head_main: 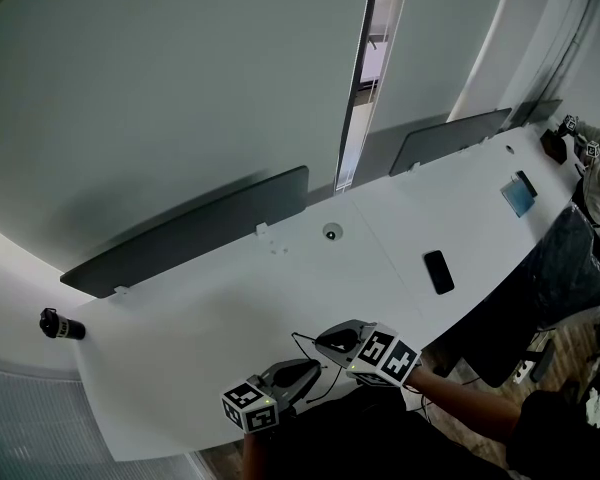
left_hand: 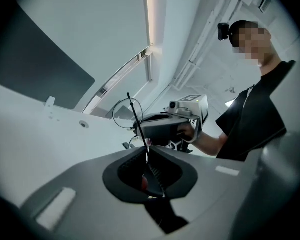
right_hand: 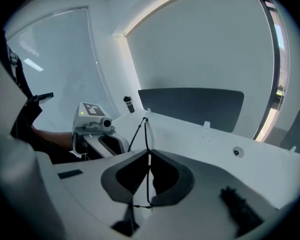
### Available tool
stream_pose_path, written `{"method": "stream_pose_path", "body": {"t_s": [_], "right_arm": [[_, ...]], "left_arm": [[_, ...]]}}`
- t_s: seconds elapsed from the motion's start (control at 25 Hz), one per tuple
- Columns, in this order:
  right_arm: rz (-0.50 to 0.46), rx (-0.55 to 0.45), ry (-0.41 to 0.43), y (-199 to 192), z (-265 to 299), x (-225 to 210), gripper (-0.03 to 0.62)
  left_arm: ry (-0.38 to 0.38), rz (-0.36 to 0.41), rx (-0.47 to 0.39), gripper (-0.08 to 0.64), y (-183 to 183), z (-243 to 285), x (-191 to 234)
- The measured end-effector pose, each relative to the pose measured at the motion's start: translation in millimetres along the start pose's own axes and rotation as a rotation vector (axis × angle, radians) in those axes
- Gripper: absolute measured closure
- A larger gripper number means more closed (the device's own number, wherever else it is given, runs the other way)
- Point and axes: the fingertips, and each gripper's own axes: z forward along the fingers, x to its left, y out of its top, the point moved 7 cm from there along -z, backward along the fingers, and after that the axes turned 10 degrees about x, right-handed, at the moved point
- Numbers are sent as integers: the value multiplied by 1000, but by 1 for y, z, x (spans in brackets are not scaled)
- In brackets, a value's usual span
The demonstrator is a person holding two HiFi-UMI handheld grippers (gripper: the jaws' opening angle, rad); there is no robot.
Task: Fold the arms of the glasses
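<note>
Head view: thin black wire-framed glasses (head_main: 305,348) are held at the near edge of the long white table (head_main: 380,228). One arm is clamped in the left gripper (left_hand: 148,151). The frame is pinched by the right gripper (right_hand: 149,156), close on the right.

Both clamped: left gripper (head_main: 315,370), right gripper (head_main: 325,340).

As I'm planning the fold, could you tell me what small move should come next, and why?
Probably swing the left claw toward the right claw: each is shut on a thin part of the glasses, and the arm looks unfolded.
</note>
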Motion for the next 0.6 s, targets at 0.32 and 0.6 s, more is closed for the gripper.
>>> {"method": "stream_pose_path", "body": {"t_s": [0.32,0.6], "right_arm": [[68,79,17,-16,-4,-32,571],[159,183,133,-40,5,-29,571]], "left_arm": [[204,103,92,532,7,-43,8],[439,94,7,552,21,-81,35]]}}
